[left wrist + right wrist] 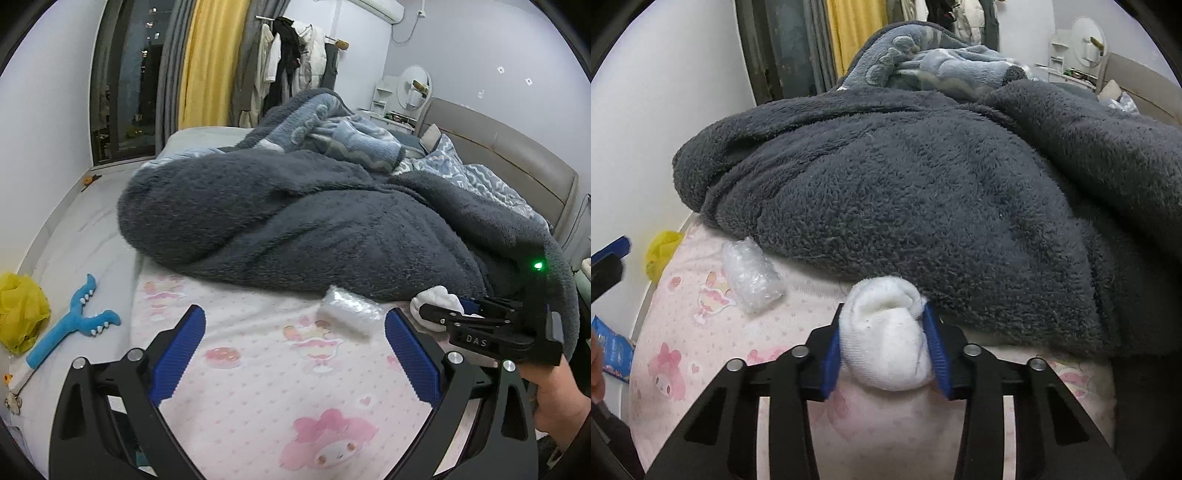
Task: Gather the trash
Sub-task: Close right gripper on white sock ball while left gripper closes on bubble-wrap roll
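A rolled-up white sock point(886, 343) lies on the pink patterned sheet point(701, 332) at the edge of a dark grey fleece blanket point(905, 184). My right gripper point(884, 314) is shut on the sock, a blue pad pressing each side. In the left wrist view the same sock point(439, 295) shows at the right gripper's point(430, 312) tip. A crumpled piece of clear bubble wrap point(351, 314) point(751, 275) rests on the sheet just left of it. My left gripper point(295, 315) is open above the sheet, the bubble wrap just beyond its right finger.
The blanket heap covers most of the bed, up to a grey headboard point(517, 155). On the floor to the left lie a yellow plastic bag point(22, 310) and a blue toy point(74, 325). A blue packet point(613, 350) sits at the left edge.
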{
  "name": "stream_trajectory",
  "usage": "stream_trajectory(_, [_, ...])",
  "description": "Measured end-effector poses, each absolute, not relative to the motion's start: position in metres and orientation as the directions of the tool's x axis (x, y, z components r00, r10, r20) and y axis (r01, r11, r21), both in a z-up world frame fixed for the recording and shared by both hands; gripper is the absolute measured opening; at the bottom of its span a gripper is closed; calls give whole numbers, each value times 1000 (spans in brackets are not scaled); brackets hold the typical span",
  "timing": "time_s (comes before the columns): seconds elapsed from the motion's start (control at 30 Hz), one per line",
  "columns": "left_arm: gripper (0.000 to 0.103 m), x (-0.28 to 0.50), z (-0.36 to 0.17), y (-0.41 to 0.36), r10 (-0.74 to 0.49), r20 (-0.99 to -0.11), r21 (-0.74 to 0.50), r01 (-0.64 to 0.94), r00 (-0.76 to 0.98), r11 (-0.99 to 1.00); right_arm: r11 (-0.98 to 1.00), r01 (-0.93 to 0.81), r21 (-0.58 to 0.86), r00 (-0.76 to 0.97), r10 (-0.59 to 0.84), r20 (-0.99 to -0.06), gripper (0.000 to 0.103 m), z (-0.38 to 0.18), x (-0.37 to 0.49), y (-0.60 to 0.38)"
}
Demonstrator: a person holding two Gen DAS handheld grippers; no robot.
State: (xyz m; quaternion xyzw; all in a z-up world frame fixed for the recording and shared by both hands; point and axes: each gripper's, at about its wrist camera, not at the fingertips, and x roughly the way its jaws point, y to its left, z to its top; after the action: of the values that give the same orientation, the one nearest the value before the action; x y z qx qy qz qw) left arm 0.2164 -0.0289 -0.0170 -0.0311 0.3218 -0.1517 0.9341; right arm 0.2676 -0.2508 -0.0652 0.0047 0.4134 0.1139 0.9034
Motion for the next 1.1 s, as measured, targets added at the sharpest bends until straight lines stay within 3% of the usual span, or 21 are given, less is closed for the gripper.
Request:
stream_trajectory(0.27, [96,233,-33,-67,-349,-626,-105,369,697,924,954,-249,169,618,291,-730,38,-55,266,-264])
stream_trajectory(0.4, [85,241,-43,-86,-339,-657,-52,409,673,911,944,-271,189,615,320,-721,38,-52,264,-271])
stream_trajectory(0.57, [83,254,-54,-101,-316,-676,-37,397,666,917,935,-291,200,600,341,-724,38,-53,264,-279])
stream_trajectory(0.7, [69,263,-60,-107,-306,-700,-38,394,645,918,928,-313,200,591,355,-724,38,-55,264,-284])
stream_trajectory(1.1, [59,265,-62,-108,-334,-695,-55,416,637,908,927,-325,190,586,355,-729,38,-51,263,-283])
